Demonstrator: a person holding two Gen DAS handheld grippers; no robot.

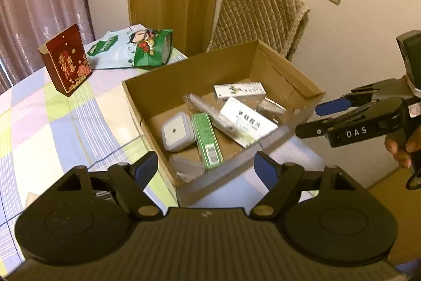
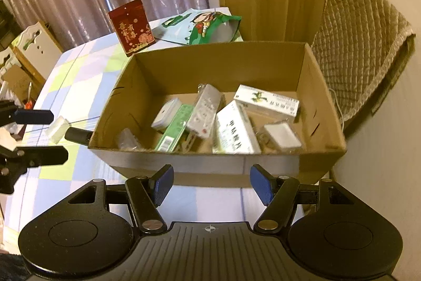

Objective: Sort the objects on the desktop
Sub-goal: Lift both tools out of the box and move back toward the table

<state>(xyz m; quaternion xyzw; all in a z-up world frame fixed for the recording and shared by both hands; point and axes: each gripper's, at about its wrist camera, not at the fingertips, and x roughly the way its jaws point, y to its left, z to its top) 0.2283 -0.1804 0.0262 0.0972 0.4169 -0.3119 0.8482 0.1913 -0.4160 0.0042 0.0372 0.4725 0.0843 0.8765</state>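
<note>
Your left gripper point(image 1: 205, 170) and right gripper point(image 2: 211, 186) both gape wide, empty. The long green rectangular carton point(image 2: 175, 132) lies inside the open brown cardboard box point(image 2: 326, 107), long axis running near-to-far.

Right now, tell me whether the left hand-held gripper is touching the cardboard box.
Apart. The right wrist view shows bare tablecloth between the left hand-held gripper and the cardboard box.
</note>
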